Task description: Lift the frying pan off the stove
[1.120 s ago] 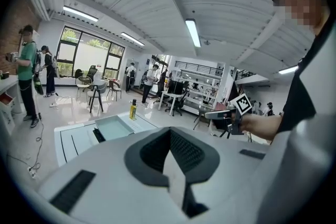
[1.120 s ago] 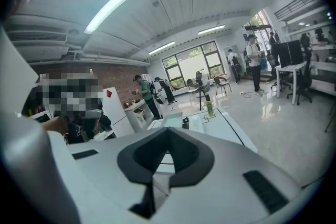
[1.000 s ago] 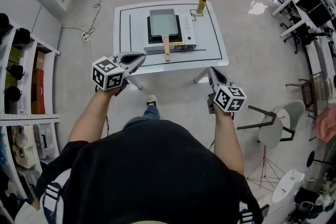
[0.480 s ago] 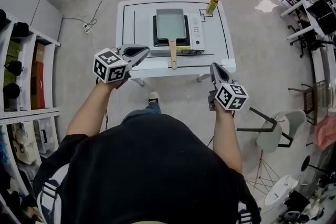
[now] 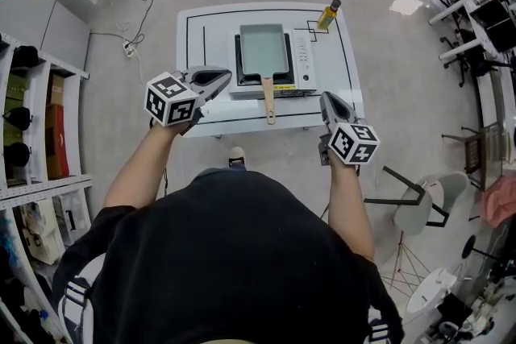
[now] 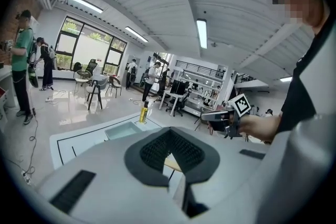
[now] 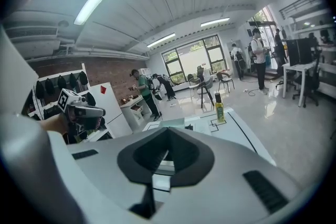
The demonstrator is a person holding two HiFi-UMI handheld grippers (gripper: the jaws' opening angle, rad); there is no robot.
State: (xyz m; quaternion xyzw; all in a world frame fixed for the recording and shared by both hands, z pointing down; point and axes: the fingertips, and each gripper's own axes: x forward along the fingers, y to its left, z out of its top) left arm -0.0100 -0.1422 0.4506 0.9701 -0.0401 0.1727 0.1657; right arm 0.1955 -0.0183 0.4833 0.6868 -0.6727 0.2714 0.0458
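A rectangular grey frying pan (image 5: 263,47) with a wooden handle (image 5: 269,99) sits on a portable stove (image 5: 300,64) on a white table (image 5: 210,44). The handle sticks out toward me over the table's near edge. My left gripper (image 5: 221,78) is shut and empty, over the table's near left part, left of the handle. Off the table's near right corner, my right gripper (image 5: 329,101) is shut too, with nothing in it. In the left gripper view the pan (image 6: 123,130) shows beyond the closed jaws, and the right gripper (image 6: 206,117) floats at the right.
A yellow oil bottle (image 5: 328,13) stands at the table's far right corner. Black lines mark the tabletop. Shelving (image 5: 32,141) runs along the left, a white chair (image 5: 427,193) stands at the right, and desks with people fill the far room.
The table and pan have come closer and lower in the head view. Both grippers have moved forward to the table's near edge, still shut.
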